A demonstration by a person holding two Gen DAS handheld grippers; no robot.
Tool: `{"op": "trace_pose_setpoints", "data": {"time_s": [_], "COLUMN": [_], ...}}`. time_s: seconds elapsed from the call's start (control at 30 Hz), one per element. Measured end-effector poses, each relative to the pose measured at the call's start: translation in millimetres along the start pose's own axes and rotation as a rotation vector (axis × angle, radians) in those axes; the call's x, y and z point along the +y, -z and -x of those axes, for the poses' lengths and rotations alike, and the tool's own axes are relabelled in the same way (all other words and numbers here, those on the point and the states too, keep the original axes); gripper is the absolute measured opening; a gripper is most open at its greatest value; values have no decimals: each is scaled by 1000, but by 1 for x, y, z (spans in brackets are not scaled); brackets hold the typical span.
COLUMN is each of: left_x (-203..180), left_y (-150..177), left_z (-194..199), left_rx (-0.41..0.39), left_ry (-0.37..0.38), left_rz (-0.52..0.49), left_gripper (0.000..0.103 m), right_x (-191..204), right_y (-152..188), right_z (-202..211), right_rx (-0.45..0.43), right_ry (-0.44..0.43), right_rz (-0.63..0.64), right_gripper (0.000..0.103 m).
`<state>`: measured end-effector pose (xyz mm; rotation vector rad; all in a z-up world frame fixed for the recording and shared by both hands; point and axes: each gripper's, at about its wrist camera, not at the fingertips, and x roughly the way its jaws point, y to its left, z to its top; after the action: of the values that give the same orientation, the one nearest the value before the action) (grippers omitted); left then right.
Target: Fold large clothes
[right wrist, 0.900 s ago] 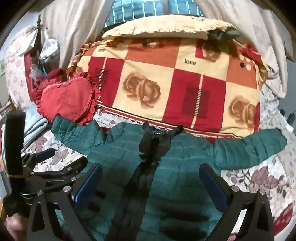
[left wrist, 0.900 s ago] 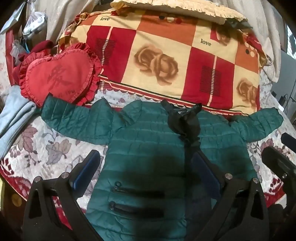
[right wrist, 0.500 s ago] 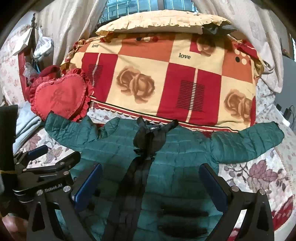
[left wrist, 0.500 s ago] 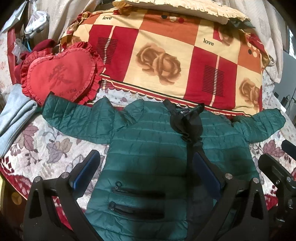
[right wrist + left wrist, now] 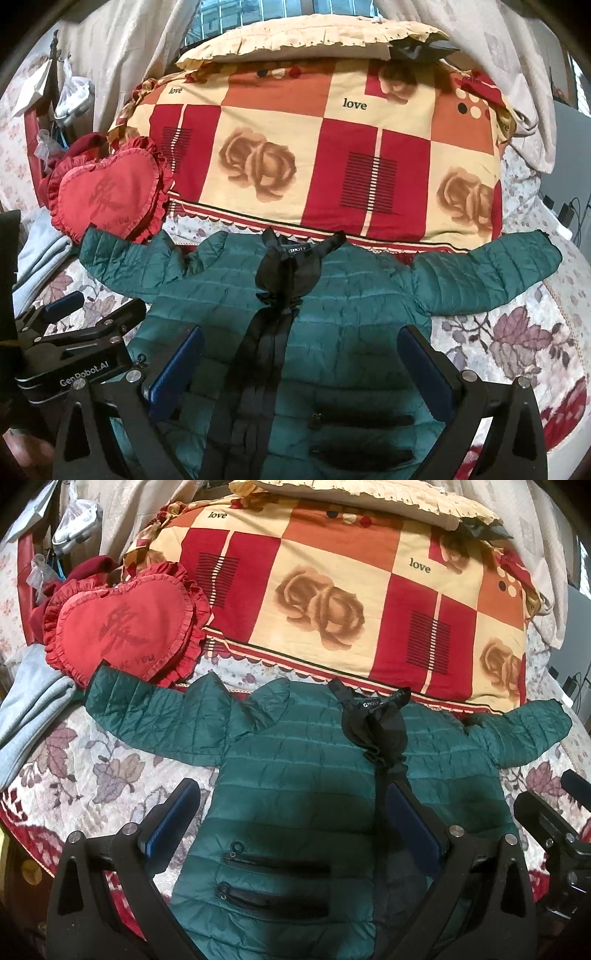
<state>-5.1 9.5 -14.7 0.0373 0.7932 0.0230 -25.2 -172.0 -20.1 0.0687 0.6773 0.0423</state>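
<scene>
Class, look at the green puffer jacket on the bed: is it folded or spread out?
Spread out. The green puffer jacket lies flat, front up, both sleeves stretched sideways; no part is folded over.

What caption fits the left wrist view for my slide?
Open left gripper hovers over a green puffer jacket spread flat, sleeves out, on a floral bedspread.

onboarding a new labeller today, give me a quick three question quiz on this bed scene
1. True or false: the green quilted puffer jacket lies with both sleeves spread outward.
2. What touches the jacket's sleeve end beside the grey folded garment? A) the red heart-shaped frilled cushion B) a laptop C) a shoe
3. Fill in: the left claw and right claw are both ____, holding nothing.

Key: 1 true; 2 A; 3 open
</scene>
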Motion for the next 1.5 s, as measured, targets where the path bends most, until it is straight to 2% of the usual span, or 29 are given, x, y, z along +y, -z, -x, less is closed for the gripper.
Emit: {"op": "trace_pose_setpoints", "data": {"time_s": [0.17, 0.23, 0.27, 0.33, 0.37, 0.6, 0.67, 0.8, 0.87, 0.9, 1.2, 1.43, 1.5], "left_x": [1, 4, 5, 7, 8, 10, 12, 12, 12, 13, 18, 16, 11], "left_y": [2, 3, 3, 3, 2, 2, 2, 4, 4, 4, 3, 3, 3], "left_z": [-1, -1, -1, 0, -1, -1, -2, -3, -3, -3, -3, -5, -8], "left_rx": [-4, -54, -55, -40, -6, 3, 51, 93, 91, 32, -11, 42, 64], "left_ry": [-7, -3, -4, 1, 8, 17, 21, 11, 12, 26, 54, 30, 8], "left_rz": [-17, -34, -32, -6, 35, 61, 112, 115, 113, 98, 133, 123, 91], "left_gripper": [101, 101, 101, 101, 101, 101, 101, 101, 101, 101, 101, 101, 101], "right_x": [0, 0, 0, 0, 0, -2, -2, -1, -1, 0, -1, -1, -1], "right_y": [0, 0, 0, 0, 0, 0, 1, 1, 1, 1, 1, 1, 2], "right_z": [-1, -1, -1, -2, -2, -4, -4, -5, -4, -5, -5, -11, -12], "right_rx": [2, 3, 3, 4, 7, 16, 16, 18, 20, 20, 21, 33, 37], "right_ry": [-2, -4, -3, -2, -2, -8, -8, -7, -11, -10, -11, -12, -12], "right_rz": [-4, -4, -3, -3, -4, -13, -13, -9, -13, -14, -13, -18, -24], "right_gripper": [103, 103, 103, 103, 103, 103, 103, 103, 103, 103, 103, 103, 103]}}
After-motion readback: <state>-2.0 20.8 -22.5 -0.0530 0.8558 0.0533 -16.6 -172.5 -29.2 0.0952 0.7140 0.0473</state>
